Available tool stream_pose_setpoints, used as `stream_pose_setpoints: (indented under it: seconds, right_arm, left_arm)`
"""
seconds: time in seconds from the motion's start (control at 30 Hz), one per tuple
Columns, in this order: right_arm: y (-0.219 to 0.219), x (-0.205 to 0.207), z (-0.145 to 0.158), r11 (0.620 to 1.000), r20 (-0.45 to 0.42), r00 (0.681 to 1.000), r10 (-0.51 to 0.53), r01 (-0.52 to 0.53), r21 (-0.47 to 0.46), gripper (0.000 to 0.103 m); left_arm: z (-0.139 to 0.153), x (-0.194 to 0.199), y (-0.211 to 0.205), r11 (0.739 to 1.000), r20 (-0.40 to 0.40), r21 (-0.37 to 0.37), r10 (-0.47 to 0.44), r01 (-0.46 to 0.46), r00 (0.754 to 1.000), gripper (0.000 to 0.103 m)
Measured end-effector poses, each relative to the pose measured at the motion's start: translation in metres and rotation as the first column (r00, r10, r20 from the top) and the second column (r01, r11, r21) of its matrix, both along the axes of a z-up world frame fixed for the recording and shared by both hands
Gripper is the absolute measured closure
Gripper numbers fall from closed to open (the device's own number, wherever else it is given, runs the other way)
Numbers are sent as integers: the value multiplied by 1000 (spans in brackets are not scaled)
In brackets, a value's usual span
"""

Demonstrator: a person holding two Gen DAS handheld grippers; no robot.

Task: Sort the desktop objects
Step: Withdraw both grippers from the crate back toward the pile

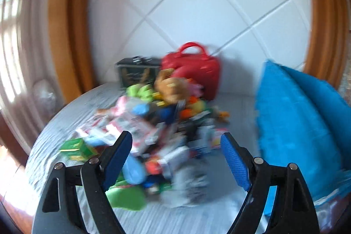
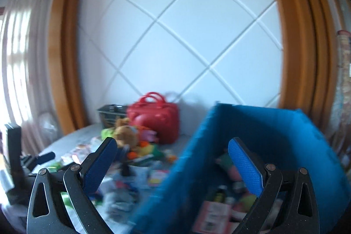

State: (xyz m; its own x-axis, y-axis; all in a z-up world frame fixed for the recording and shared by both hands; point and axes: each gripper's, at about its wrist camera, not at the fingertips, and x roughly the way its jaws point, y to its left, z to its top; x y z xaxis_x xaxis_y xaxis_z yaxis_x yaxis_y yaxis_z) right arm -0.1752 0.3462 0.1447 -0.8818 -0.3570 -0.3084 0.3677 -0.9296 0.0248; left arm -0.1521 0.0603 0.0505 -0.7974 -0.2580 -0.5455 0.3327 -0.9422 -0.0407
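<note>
My left gripper (image 1: pixel 176 159) and right gripper (image 2: pixel 172 162) gape empty; the toy pile (image 1: pixel 158 124) lies ahead, the blue bin (image 2: pixel 274 146) under my right jaws.

No lettering can be read in either view. The packets and boxes in the pile (image 1: pixel 153 124) on the bed carry printed patches, as does the dark box (image 1: pixel 138 71) at the far wall, but motion blur smears them all past reading.
</note>
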Motion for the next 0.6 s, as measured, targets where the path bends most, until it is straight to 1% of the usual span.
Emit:
stream_pose_setpoints:
  seconds: [0.03, 0.1, 0.17, 0.27, 0.3, 0.37, 0.4, 0.47, 0.5, 0.6]
  right_arm:
    - [-19, -3, -4, 1000, 10, 1000, 26, -26, -3, 0]
    - [-55, -9, -16, 998, 44, 997, 62, -62, 2, 0]
    - [-89, -20, -32, 997, 101, 992, 77, -79, 10, 0]
    - [-137, -40, -69, 995, 197, 977, 82, -91, 36, 0]
    - [-155, -49, -86, 995, 238, 969, 75, -89, 51, 0]
    - [-173, -55, -111, 994, 298, 953, 54, -78, 70, 0]
    - [-184, -60, -128, 994, 338, 940, 42, -74, 81, 0]
    - [-197, -62, -149, 993, 386, 922, 20, -64, 101, 0]
    - [-203, -62, -163, 992, 412, 911, -1, -52, 118, 0]
    - [-213, -65, -192, 989, 475, 879, -38, -36, 145, 0]
  left_arm:
    - [-11, 5, -29, 999, 25, 4, 46, -46, 999, 20]
    - [-28, 13, -74, 995, 69, 17, 102, -103, 992, 20]
    - [-52, 21, -122, 987, 128, 29, 156, -161, 979, 20]
    - [-95, 34, -186, 976, 226, 34, 204, -217, 953, 20]
    - [-106, 37, -204, 974, 248, 35, 208, -223, 946, 20]
    - [-124, 43, -233, 974, 285, 37, 204, -223, 937, 20]
    - [-135, 44, -250, 974, 303, 35, 202, -222, 931, 20]
    - [-151, 48, -278, 975, 334, 37, 194, -218, 922, 20]
    - [-158, 49, -289, 976, 345, 44, 186, -214, 920, 20]
    - [-170, 48, -309, 975, 375, 59, 176, -213, 910, 20]
